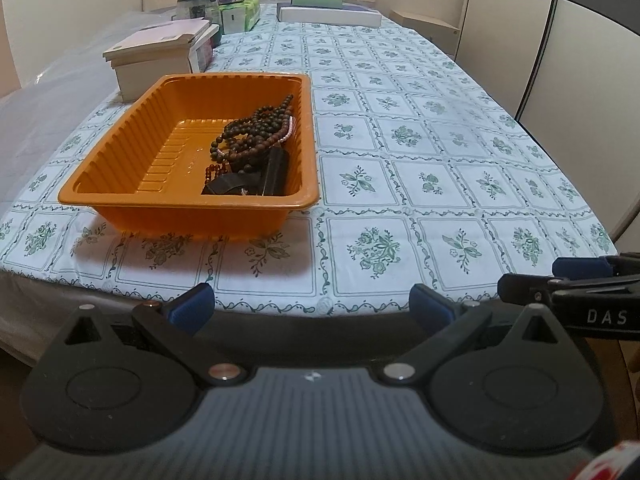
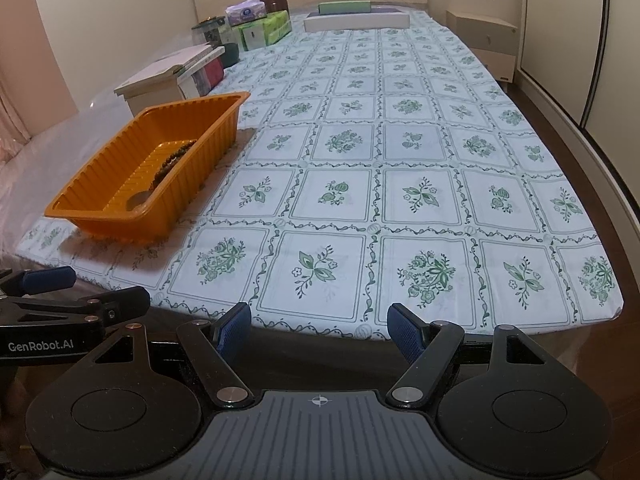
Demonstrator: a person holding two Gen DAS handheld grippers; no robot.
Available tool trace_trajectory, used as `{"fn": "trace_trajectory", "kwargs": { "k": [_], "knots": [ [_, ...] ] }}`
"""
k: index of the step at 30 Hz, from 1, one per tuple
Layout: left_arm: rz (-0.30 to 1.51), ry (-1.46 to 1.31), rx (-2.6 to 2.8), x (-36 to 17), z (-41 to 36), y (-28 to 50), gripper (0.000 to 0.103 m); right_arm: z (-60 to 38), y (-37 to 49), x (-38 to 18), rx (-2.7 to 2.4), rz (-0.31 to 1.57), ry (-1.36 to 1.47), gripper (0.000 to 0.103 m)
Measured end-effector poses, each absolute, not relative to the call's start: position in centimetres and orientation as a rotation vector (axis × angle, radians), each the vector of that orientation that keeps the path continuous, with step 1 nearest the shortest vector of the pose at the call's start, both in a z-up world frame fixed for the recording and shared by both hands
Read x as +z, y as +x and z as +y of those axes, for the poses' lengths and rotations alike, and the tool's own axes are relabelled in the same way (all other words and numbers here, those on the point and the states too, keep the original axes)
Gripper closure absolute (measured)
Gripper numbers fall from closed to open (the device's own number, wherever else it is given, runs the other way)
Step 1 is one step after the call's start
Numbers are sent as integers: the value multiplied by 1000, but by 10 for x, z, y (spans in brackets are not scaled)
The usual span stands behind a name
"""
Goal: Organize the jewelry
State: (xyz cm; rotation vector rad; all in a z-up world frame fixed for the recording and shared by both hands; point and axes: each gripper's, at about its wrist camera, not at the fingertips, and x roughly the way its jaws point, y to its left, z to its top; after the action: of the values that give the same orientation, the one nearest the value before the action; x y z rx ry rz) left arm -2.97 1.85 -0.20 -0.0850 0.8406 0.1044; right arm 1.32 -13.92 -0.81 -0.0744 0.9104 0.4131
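Orange tray (image 1: 192, 184) on floral tablecloth (image 1: 400, 140); dark bead necklaces (image 1: 256, 132) heaped at tray's right side. Left gripper (image 1: 312, 304) and right gripper (image 2: 320, 324) near tray, jaws wide, empty.

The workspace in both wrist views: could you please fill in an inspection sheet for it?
Surface: table under a white cloth with green flower squares; no jewelry seen on the cloth.
Job's things: orange tray near the front left edge; dark bead strings, a pale pink strand and a dark object, unclear what, lie against its right side.
Clutter: beige box, tissue packs, flat white box along the left and far sides.
Grippers: left gripper and right gripper both open, empty, at the near edge.
Cables: nothing seen.
Surroundings: wardrobe doors, nightstand on the right.
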Motion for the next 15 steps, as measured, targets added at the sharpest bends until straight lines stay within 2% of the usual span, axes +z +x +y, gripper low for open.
{"fn": "trace_trajectory", "kwargs": {
  "k": [15],
  "knots": [
    [839,-82,101,1,19,-28,0,-136,13,-7,413,907,-83,28]
  ]
}}
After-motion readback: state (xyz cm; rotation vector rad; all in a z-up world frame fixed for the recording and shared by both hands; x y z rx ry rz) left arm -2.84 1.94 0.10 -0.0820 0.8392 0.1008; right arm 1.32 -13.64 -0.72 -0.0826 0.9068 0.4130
